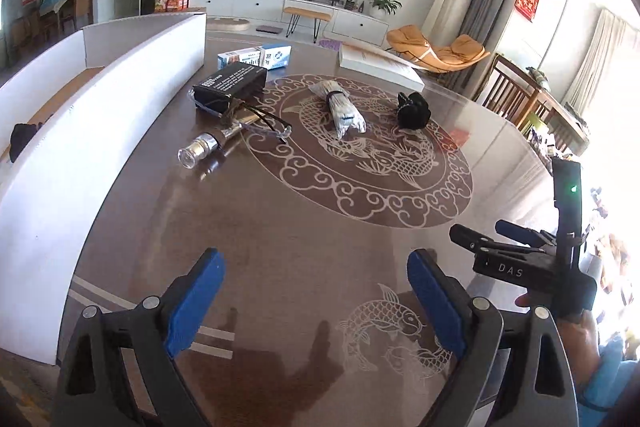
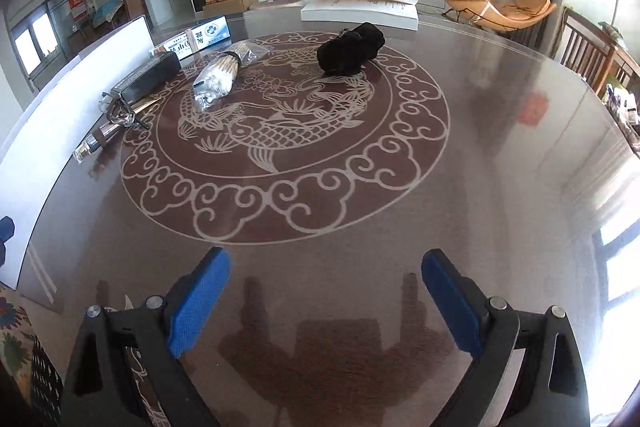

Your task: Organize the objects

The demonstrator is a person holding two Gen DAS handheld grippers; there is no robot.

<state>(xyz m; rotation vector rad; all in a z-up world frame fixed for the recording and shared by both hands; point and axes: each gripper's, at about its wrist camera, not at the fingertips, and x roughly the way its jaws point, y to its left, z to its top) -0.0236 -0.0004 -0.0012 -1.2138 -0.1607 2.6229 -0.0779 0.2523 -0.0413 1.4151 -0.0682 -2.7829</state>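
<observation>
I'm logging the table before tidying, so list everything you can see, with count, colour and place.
table: one, brown with pale fish pattern, underneath everything
white box: one, open, along the table's left edge
black box: one, beside the white box
blue-white cartons: two, behind the black box
glasses: one, dark frame, near the black box
glass bottle: one, clear, lying down
clear bag: one, table centre
black pouch: one, far centre
flat white box: one, far edge
left gripper: blue fingers, open, empty
right gripper: blue fingers, open, empty
</observation>
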